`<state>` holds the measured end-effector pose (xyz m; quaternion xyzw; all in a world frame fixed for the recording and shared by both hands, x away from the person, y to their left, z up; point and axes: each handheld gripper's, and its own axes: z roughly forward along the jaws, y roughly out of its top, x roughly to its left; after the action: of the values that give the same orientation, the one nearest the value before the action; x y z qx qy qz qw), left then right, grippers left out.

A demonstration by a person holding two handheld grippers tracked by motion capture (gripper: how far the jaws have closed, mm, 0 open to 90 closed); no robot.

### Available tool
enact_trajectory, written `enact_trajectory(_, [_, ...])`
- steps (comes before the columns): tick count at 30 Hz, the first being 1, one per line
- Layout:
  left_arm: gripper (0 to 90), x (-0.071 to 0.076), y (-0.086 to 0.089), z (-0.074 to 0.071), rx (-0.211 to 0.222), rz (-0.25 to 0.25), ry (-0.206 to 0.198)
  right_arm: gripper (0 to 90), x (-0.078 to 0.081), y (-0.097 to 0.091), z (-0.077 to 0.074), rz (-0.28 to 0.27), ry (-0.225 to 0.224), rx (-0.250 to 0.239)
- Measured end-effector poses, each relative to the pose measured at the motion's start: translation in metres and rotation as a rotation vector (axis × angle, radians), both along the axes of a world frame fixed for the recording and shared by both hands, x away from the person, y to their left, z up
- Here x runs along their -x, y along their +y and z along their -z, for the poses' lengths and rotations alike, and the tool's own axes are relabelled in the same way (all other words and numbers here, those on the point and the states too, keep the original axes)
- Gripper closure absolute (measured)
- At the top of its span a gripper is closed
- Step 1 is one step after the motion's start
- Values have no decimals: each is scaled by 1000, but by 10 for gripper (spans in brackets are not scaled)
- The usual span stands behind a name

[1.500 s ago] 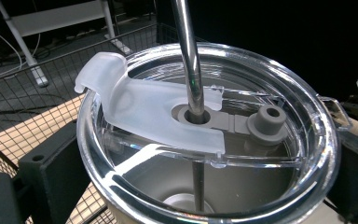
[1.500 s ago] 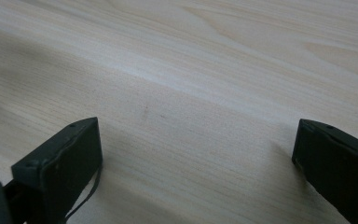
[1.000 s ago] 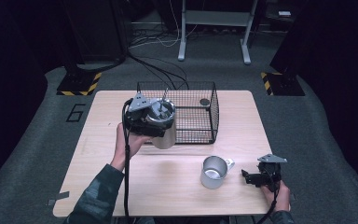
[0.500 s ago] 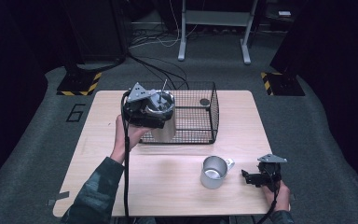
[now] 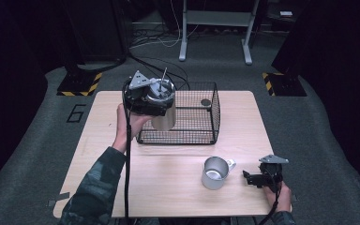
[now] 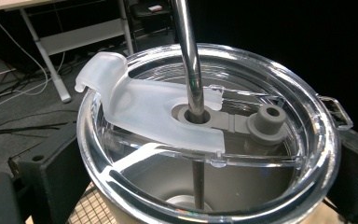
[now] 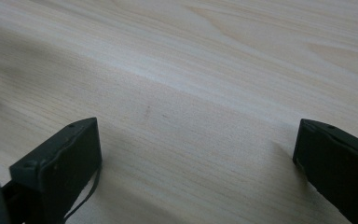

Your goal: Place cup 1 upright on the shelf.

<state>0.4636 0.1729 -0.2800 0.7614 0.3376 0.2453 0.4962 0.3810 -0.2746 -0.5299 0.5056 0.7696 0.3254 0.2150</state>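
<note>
Two grippers in play. Left gripper (image 5: 151,99) holds steel tumbler (image 5: 164,115) with clear lid (image 6: 205,135) and metal straw (image 6: 189,60), lifted over near-left corner of wire basket (image 5: 201,136) at tabletop's (image 5: 168,187) far edge; fingers (image 6: 51,172) clamped on tumbler's sides just under lid. Judgement: tumbler gripped and carried, not yet set down inside basket; lowering and release left. Steel mug (image 5: 214,172) stands near front edge, untouched. Right gripper (image 5: 253,179) rests low beside mug, apart, fingers (image 7: 60,158) spread wide, holding nothing.
</note>
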Motion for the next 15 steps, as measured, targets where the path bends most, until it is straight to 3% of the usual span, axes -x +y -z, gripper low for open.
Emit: enact_trajectory(15, [36,-29,0,-1,-18,-61,13,4,-1,0,1,2,-12,1])
